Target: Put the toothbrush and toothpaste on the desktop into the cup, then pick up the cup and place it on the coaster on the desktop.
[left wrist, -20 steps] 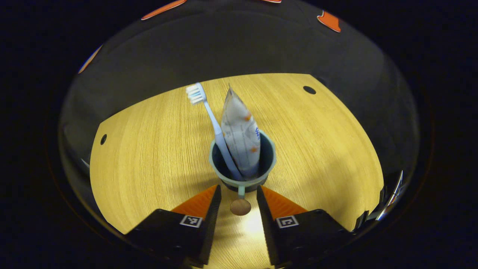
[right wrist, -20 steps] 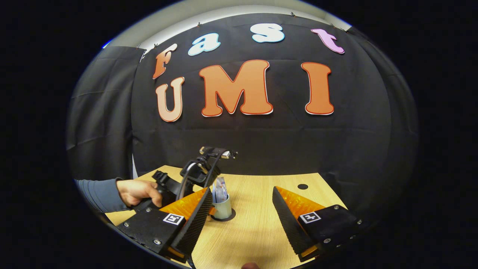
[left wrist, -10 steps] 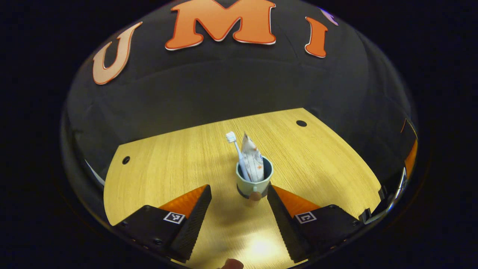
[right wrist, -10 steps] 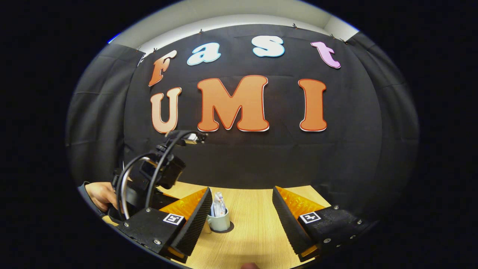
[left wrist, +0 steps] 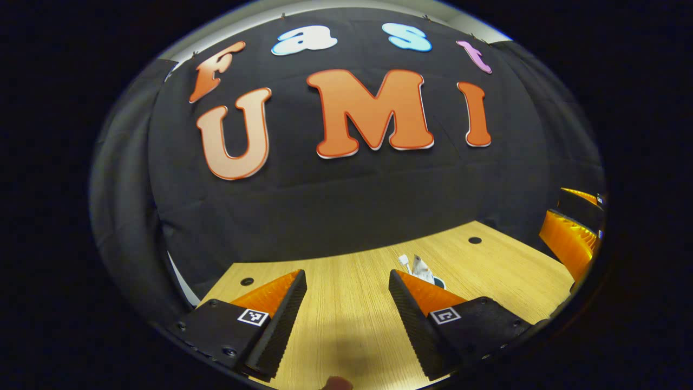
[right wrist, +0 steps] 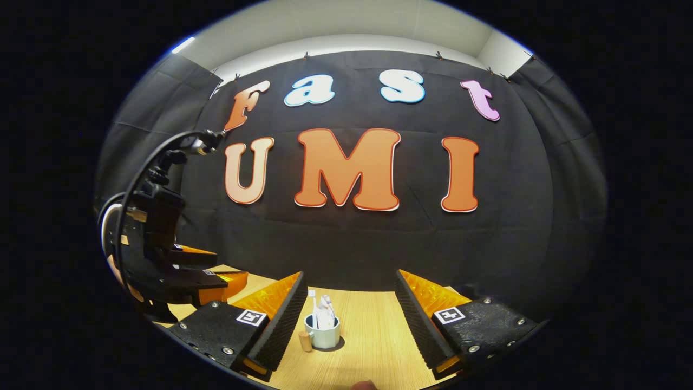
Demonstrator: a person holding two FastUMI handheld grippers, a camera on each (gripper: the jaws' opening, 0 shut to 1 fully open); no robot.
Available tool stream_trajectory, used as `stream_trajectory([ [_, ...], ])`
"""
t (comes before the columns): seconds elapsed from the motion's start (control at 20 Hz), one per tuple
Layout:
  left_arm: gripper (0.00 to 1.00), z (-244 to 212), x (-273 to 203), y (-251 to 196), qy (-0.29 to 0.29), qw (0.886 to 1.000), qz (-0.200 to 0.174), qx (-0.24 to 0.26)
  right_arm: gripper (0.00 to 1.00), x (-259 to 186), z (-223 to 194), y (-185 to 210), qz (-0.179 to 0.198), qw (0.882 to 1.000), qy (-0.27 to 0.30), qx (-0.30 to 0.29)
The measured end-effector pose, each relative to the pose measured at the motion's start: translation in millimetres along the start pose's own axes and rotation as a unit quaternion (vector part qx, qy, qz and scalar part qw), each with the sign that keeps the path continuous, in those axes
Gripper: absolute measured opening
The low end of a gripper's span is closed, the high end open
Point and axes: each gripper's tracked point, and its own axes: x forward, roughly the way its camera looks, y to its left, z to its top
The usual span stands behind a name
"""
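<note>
Round cup [right wrist: 322, 331] on dark coaster [right wrist: 337, 344], wood-grain desktop [right wrist: 373, 336]; both grippers' ribbed jaws apart, empty

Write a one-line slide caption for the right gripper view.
Pale mug holding white toothbrush and toothpaste tube stands on dark round coaster, between the open right gripper fingers.

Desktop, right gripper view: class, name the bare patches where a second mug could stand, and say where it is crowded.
Bare wood lies right of the cup on its coaster, toward the right gripper's right-hand finger, and behind the cup up to the booth wall. Crowded: left of the cup's handle, where the left gripper hangs over the desktop.
</note>
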Motion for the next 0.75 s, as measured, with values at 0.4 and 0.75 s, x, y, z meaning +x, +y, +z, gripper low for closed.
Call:
stream_trajectory([
  [0.4,0.93,16,-43,37,-0.095,0.995,0.041,-0.017,0.97,-5,0,17,0.000,0.999,-0.038,-0.037],
  [0.75,0.93,8,-53,40,-0.110,0.992,0.046,-0.033,0.97,-9,5,16,0.015,0.999,-0.040,-0.014],
])
